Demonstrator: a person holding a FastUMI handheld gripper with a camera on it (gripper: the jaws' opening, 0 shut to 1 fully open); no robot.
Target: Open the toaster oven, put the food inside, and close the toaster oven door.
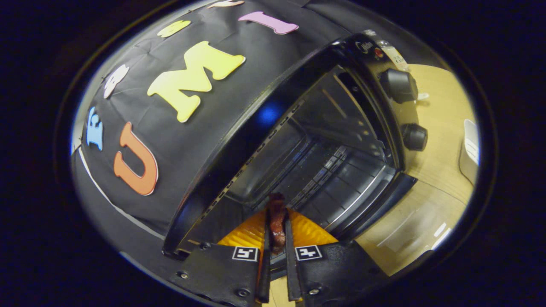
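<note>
Tongs (277, 232) clamped narrow on a piece of food (277, 217), both fingers pressing its sides. Food is dark reddish-brown, thin, standing on edge between the fingers, its far end poking just past the fingertips. What kind of food: cannot tell.

Toaster oven (324, 140) directly ahead, tilted in the view. Black body, door down and open, cavity exposed. Food sits at the mouth of the cavity, right at the front opening, with the interior beyond it. Whether it has crossed the threshold: cannot tell.

Inside the cavity: wire rack (328, 170) with parallel bars, running across the lower part, shiny where light catches. Walls dark and reflective; a blue glint on the near inner wall.

Control panel on the oven's right side, two round black knobs one above the other: upper knob (399, 85), lower knob (414, 136). Small red mark and a label above the upper knob, too small to make out.

Oven stands on a light wooden bench (431, 187), bare wood showing to the right of the oven and beyond the right finger. A pale object (469, 149) at the far right of the bench, cut off, unidentifiable.

Black cloth booth wall (170, 162) behind and left of the oven.
</note>
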